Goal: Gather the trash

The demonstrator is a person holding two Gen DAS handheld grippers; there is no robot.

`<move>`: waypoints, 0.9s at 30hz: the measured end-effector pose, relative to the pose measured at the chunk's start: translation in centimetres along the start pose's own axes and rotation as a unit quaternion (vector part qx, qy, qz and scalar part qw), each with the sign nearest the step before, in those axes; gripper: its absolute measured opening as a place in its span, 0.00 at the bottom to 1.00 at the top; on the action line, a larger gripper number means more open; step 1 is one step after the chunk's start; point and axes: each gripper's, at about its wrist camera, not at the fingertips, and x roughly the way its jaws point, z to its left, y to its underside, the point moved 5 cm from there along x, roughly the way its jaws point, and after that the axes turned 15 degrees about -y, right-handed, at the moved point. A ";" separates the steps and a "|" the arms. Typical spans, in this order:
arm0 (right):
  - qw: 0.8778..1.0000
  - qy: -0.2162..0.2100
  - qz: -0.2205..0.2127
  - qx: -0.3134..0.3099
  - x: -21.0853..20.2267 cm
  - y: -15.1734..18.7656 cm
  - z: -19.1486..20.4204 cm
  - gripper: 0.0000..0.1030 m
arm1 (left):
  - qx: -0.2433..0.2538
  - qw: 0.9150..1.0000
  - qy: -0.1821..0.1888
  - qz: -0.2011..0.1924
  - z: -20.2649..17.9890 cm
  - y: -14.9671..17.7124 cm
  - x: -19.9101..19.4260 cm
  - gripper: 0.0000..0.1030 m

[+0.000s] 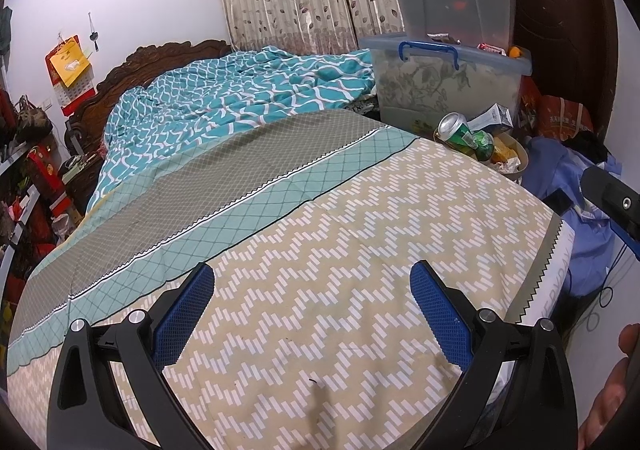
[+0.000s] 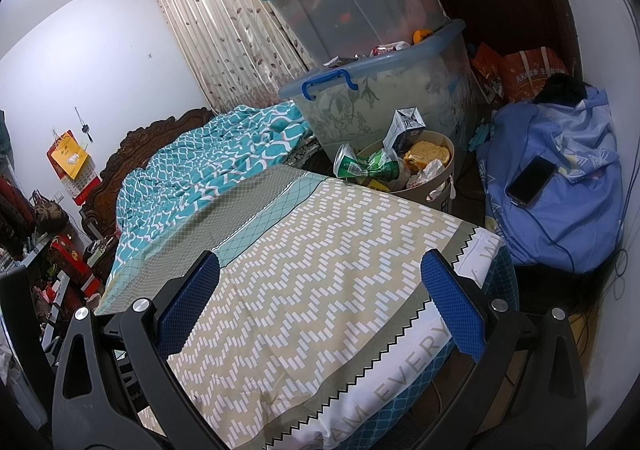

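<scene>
A round beige trash bin stands past the far right corner of the bed, also in the left wrist view. It holds a green can, a milk carton, a yellow food piece and crumpled wrappers. The can and carton also show in the left wrist view. My left gripper is open and empty over the bedsheet. My right gripper is open and empty over the bed's right corner.
Stacked clear storage boxes stand behind the bin. A blue bundle with a black phone on it lies to the right. A teal quilt covers the bed's far half. Shelves of clutter line the left wall.
</scene>
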 end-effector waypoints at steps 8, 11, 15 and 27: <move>1.000 0.000 0.000 0.000 0.0 0.0 0.0 0.97 | 0.003 1.000 0.001 -0.002 -0.1 -0.1 -0.1 0.92; 1.000 0.000 0.000 0.001 0.0 0.0 0.0 0.97 | 0.005 1.000 0.001 -0.003 0.0 0.0 -0.1 0.92; 1.000 0.000 0.000 0.000 0.0 0.0 0.0 0.97 | 0.006 1.000 0.001 -0.003 0.0 -0.1 -0.2 0.92; 1.000 0.000 0.000 0.000 0.0 0.0 0.0 0.97 | 0.012 1.000 0.001 -0.005 -0.1 -0.6 -0.3 0.92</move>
